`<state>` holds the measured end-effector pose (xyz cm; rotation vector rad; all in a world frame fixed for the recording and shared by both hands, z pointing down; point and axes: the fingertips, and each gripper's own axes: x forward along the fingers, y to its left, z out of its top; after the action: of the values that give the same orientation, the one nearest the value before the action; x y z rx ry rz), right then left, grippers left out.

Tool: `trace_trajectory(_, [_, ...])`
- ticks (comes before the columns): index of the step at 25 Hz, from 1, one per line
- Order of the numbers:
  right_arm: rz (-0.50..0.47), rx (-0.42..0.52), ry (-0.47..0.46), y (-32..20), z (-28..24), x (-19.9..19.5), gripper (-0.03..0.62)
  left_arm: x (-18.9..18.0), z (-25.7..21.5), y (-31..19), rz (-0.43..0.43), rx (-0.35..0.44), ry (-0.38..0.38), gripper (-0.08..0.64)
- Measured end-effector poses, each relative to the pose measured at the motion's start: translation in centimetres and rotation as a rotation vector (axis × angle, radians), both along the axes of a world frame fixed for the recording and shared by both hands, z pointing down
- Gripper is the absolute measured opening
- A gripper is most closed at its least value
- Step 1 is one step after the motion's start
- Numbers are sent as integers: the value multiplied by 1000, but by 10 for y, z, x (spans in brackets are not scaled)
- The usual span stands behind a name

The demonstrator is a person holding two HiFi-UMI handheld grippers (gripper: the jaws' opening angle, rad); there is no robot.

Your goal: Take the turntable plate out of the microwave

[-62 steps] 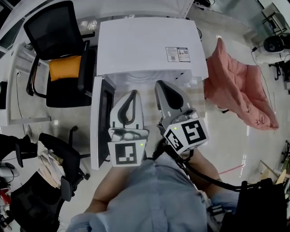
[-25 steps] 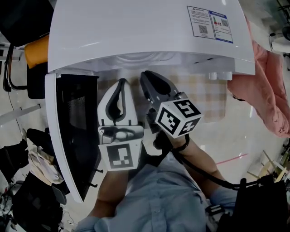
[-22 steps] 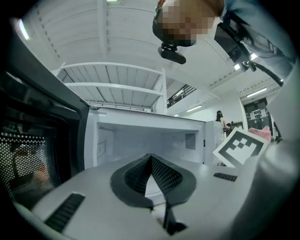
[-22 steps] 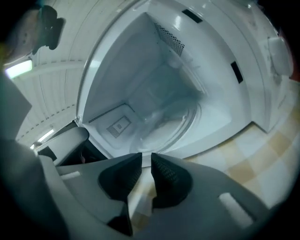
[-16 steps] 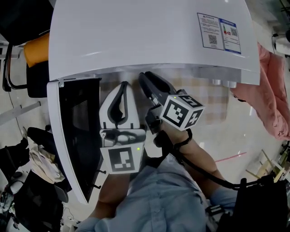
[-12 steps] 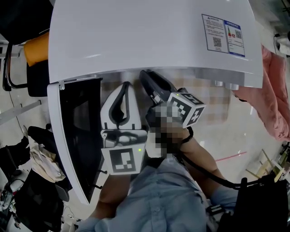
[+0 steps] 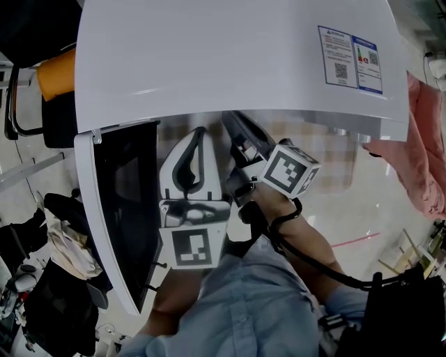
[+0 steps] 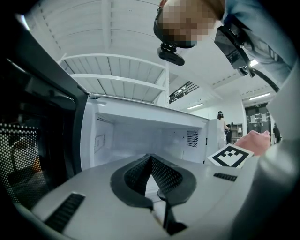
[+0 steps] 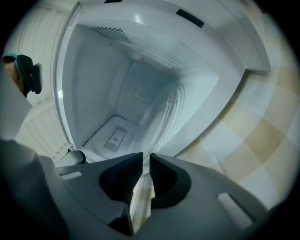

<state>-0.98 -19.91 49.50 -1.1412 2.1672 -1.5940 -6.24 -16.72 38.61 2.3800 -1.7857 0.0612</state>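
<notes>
Right gripper view: right tool (image 9: 146, 158) just closed on turntable plate (image 9: 165, 115) rim at 12 o'clock, left tool (image 8: 150, 157) shut empty; should lift rim, withdraw level.

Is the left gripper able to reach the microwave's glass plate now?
Probably yes: the door is open and nothing stands between the left gripper and the plate, though its fingers are shut.

Illegible label sticker (image 7: 350, 59) on microwave (image 7: 230, 56) top, QR code, tiny print

Office: swivel chair (image 7: 31, 21), orange cushion (image 7: 54, 77), glossy floor (image 7: 348, 202)
</notes>
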Motion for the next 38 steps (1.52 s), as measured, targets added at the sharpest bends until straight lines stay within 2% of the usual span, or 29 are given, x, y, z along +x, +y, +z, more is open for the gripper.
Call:
trace_trajectory(4, [8, 1, -7, 5, 1, 1, 23, -4, 1, 1, -7, -2, 0, 0])
trace_trajectory(7, [10, -20, 11, 8, 3, 5, 26, -6, 1, 4, -13, -4, 2, 0])
trace_trajectory(10, [24, -12, -19, 5, 1, 5, 46, -7, -1, 7, -15, -8, 5, 0])
trace_trajectory(12, [33, 1, -57, -1, -3, 4, 91, -7, -2, 8, -13, -9, 3, 0])
trace_trajectory(14, [37, 5, -79, -3, -5, 5, 54, -7, -4, 8, -10, -5, 4, 0])
trace_trajectory(18, [48, 15, -102, 2, -6, 9, 35, -10, -3, 9, -11, -8, 3, 0])
trace_trajectory(24, [37, 12, -53, 21, -3, 12, 0, -6, -2, 15, -2, -15, 2, 0])
trace_trajectory(26, [37, 9, -80, 21, -5, 12, 3, -3, -3, 17, 3, -17, 4, 0])
trace_trajectory(28, [44, 26, -132, 14, -11, 12, 60, -2, -4, 18, 7, -18, 6, 0])
trace_trajectory(31, [73, 6, -184, 5, -9, 13, 86, -2, -6, 18, 6, -19, 6, 0])
trace_trajectory(38, [119, -4, -180, -4, -12, 23, 72, -7, -8, 12, -5, -21, 9, 0])
